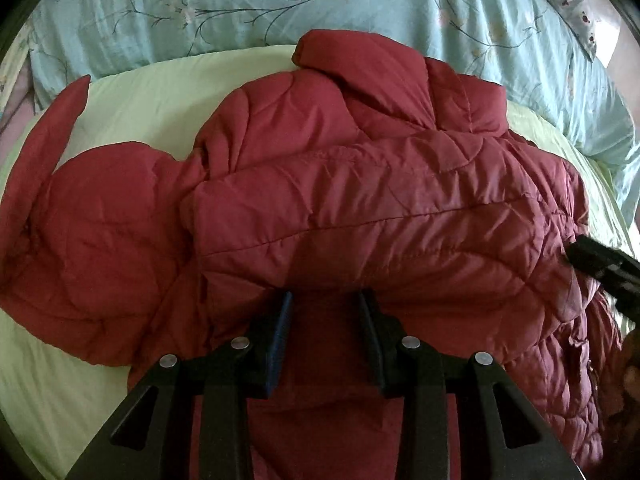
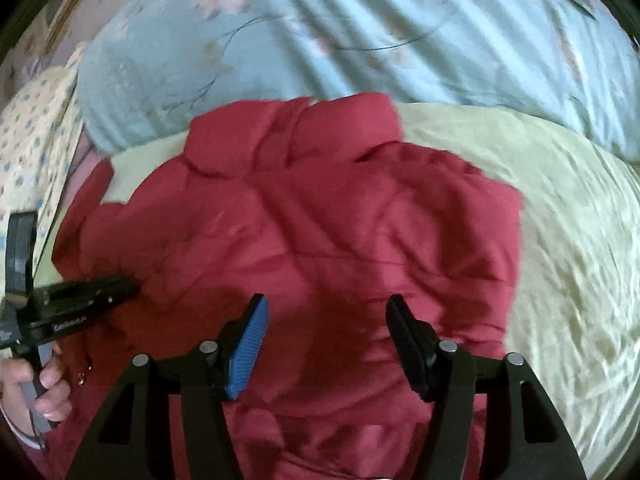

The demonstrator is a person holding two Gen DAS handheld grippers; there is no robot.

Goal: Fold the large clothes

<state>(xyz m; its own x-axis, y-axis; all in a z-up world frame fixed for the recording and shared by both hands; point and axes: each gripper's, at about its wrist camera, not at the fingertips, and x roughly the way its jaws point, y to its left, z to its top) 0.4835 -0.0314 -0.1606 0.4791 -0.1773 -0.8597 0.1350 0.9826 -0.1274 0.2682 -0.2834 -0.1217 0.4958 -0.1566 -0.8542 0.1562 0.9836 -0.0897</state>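
Note:
A dark red quilted jacket lies bunched on the pale green sheet, with a padded fold laid across its body and a rounded part spread to the left. My left gripper hovers over the jacket's near edge, jaws slightly apart, with fabric under them but not pinched. In the right wrist view the jacket fills the middle. My right gripper stands open just above it, nothing between the pads. The left gripper, held by a hand, reaches in from the left. The right gripper's tip shows at the jacket's right edge.
A light blue floral duvet lies heaped along the far side of the bed. A yellowish dotted cloth sits at the far left. Bare green sheet stretches to the right of the jacket.

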